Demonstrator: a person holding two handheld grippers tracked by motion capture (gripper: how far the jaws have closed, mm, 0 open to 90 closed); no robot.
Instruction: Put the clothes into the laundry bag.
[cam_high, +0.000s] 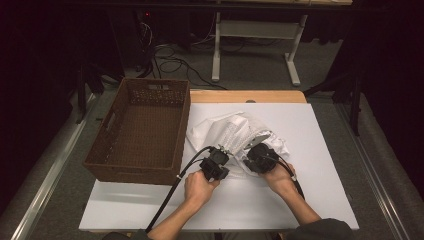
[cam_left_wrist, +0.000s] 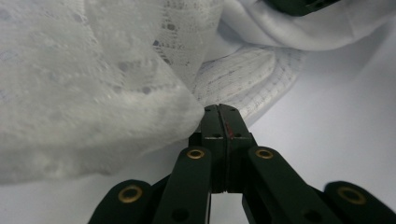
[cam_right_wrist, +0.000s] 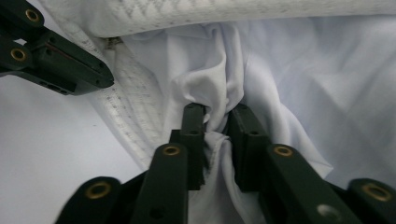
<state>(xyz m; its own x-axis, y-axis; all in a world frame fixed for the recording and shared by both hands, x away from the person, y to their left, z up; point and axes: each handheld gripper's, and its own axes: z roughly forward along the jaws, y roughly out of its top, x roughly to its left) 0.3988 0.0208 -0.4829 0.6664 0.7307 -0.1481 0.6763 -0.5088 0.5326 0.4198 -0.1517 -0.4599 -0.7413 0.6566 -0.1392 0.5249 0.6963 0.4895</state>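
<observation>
Crumpled white lace-and-cotton garment (cam_high: 235, 135) lying mid-surface on the white table board (cam_high: 325, 150), just right of the brown woven wicker basket (cam_high: 142, 127) at the left edge. Left gripper (cam_left_wrist: 219, 109) fully closed, tips pinching the lace hem. Right gripper (cam_right_wrist: 217, 116) clamped on a bunched fold of plain cloth.

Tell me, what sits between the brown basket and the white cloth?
Nothing: in the high view the cloth lies right against the basket, with no gap that I can make out.
</observation>
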